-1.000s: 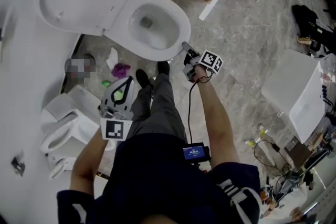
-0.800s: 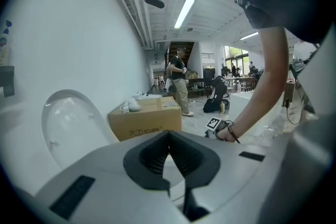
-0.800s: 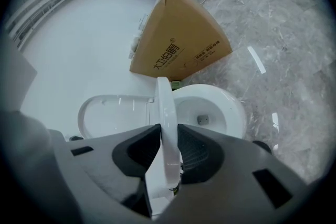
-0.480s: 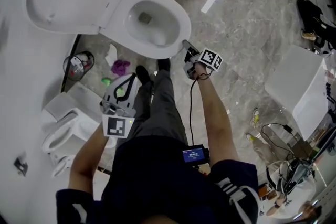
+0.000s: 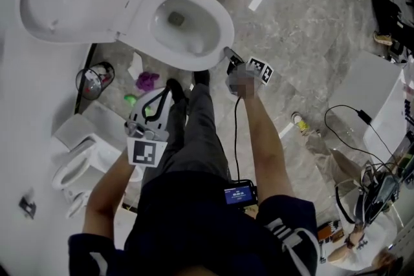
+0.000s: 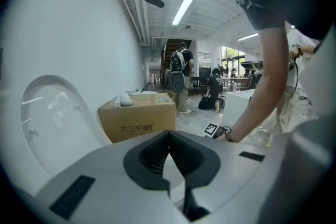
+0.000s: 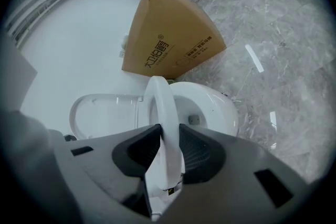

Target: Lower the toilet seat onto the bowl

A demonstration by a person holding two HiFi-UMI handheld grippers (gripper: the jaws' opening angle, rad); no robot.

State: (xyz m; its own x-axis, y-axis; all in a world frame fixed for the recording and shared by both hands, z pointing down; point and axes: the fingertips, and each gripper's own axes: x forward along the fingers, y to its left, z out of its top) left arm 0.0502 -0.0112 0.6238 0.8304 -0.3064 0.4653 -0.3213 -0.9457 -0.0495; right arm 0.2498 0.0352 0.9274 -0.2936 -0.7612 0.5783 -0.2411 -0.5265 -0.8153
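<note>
**Seat held edge-on in the right jaws.** We are holding the seat (image 7: 161, 107) by its front edge in the right gripper (image 7: 169, 136). Its jaws are standing narrow and pressing on the white rim from both sides.

In the right gripper view we are looking along the seat edge-on. Its long axis is running straight away from the jaws toward the back of the toilet (image 5: 139, 6). The raised lid (image 7: 105, 113) is lying on its left and the bowl (image 7: 215, 107) on its right. The seat is thus standing between lid and bowl and, as we are judging it, is not yet resting on the bowl. The coming move is turning on swinging the held edge over toward the bowl side.

The right gripper is the nearer one, sitting at the bowl's front in the head view. The left gripper (image 5: 167, 94) is hanging well apart, beside the leg (image 5: 200, 119), with its jaws closed tip to tip on nothing.

Against the earlier frame, we are seeing the toilet sitting slightly further up and left in the head view. The right gripper is keeping its place at the front rim, and the left gripper is staying by the leg.
</note>
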